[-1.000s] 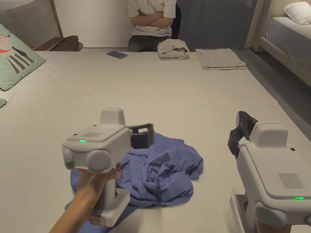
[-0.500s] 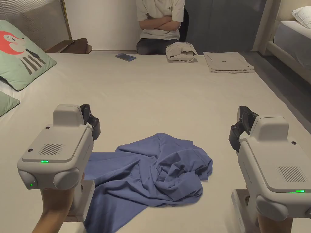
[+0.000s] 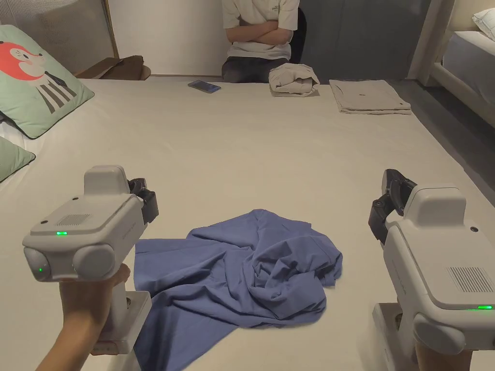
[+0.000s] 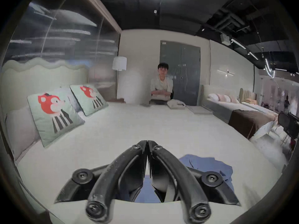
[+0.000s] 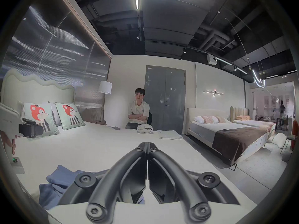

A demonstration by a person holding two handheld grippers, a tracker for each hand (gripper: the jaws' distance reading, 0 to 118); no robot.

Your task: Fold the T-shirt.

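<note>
While you held both tools up over the bed (image 3: 270, 145), the blue T-shirt (image 3: 241, 275) lay crumpled on the sheet at the bed's near end, bunched into a heap on its right half and trailing a flatter flap toward you on its left. It was not folded. Your left claw (image 3: 144, 199) hung above the bed just to the left of the T-shirt, clear of the cloth; in the left gripper view its jaws were pressed tip to tip with nothing between them (image 4: 147, 146), and the T-shirt (image 4: 208, 164) showed below and to the right of them. Your right claw (image 3: 386, 207) was held well to the right of the T-shirt, also off the cloth, and in the right gripper view its jaws met at the tips and held nothing (image 5: 147, 144), with the T-shirt (image 5: 59, 179) lying to their lower left. Your left hand (image 3: 89, 302) wrapped the handle of its tool beside the T-shirt's left edge.

Beyond the T-shirt, at the bed's far edge, sat a phone (image 3: 204, 86), a rolled beige garment (image 3: 293, 79) and a flat folded beige garment (image 3: 370, 96). A person (image 3: 261, 38) sat behind that edge with arms crossed. Off to the T-shirt's far left, two green cushions (image 3: 36, 82) printed with a red animal leaned at the head of the bed.
</note>
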